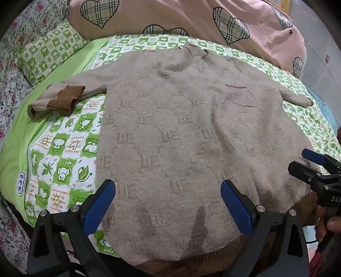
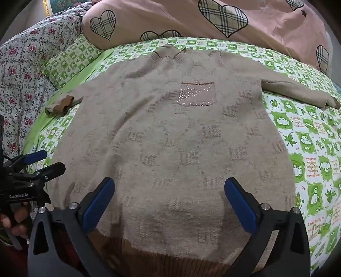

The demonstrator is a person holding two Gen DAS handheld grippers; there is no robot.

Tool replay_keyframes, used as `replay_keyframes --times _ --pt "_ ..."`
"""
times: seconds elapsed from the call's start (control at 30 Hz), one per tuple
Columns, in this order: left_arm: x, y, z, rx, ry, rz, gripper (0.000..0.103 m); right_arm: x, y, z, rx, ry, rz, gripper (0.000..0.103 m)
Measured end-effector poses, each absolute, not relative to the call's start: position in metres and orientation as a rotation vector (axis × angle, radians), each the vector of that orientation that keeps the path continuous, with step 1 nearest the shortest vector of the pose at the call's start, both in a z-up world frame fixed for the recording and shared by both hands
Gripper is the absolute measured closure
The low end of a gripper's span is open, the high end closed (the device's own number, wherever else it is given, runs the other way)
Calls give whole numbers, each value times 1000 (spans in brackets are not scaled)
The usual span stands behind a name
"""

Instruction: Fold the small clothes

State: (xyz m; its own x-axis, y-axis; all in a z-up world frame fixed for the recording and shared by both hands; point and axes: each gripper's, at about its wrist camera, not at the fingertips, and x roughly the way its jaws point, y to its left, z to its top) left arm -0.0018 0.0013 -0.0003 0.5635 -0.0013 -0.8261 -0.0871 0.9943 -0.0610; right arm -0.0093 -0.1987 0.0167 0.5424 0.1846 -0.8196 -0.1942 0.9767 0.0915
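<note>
Beige sweater point(image 1: 181, 132) lies flat, front up, on the bed point(image 1: 64, 149), hem at 6 o'clock. Your left gripper point(image 1: 168, 200) and right gripper point(image 2: 169, 198) hover above the hem, fingers wide apart, empty. Risk: pinching one layer skews the fold. Only the right view shows the far sleeve's cuff point(image 2: 336, 104).

L wrist cam: low over sweater point(image 1: 181, 138) hem, looks fwd toward collar, close; own left gripper point(image 1: 168, 204) frames bottom, right gripper point(image 1: 307, 164) at R edge. R wrist cam: same heading, set further R; left gripper point(image 2: 40, 162) at L edge. Both share sweater, bedsheet point(image 2: 309, 149), pink quilt point(image 1: 170, 17). Edges warped, heights prob similar.
</note>
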Motion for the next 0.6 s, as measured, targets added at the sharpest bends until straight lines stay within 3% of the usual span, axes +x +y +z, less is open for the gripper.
replay_keyframes --times 0.6 --pt "-2 -5 -2 -94 971 51 4 -8 -194 13 -4 989 234 0"
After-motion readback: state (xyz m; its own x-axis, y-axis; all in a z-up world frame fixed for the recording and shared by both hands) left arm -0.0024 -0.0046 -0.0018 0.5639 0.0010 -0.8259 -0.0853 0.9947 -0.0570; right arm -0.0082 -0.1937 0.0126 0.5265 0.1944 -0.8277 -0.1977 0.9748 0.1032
